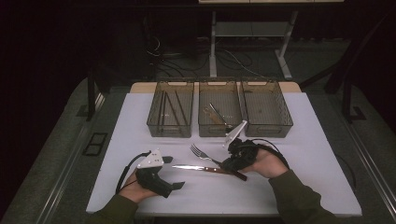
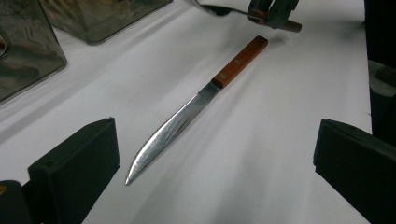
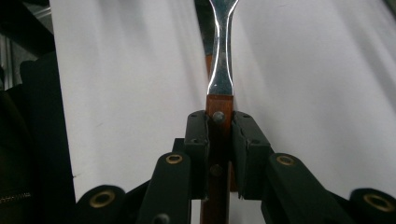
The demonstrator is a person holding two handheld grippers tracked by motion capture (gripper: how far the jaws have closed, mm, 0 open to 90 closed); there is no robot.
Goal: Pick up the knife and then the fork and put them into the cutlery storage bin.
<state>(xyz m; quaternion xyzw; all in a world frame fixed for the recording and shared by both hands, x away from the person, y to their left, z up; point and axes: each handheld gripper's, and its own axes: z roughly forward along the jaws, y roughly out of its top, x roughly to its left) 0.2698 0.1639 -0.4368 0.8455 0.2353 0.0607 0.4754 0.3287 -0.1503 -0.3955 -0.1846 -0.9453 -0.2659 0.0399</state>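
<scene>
With the right gripper (image 3: 219,140) clamped on the wooden handle of the fork (image 1: 201,153) at lower centre of the high view, the fork should be kept level and carried to the middle bin (image 1: 219,128), clear of the knife (image 2: 196,105).

Lab, white test table (image 1: 299,140), floor cables (image 1: 233,58), metal desk frame (image 1: 213,46)

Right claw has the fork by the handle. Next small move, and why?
Probably carry the fork up and forward toward the middle bin and stop above it. The right claw is shut on the fork's wooden handle, and that bin already holds cutlery that looks similar. The knife lies on the table between the open jaws of the left claw, untouched.
</scene>
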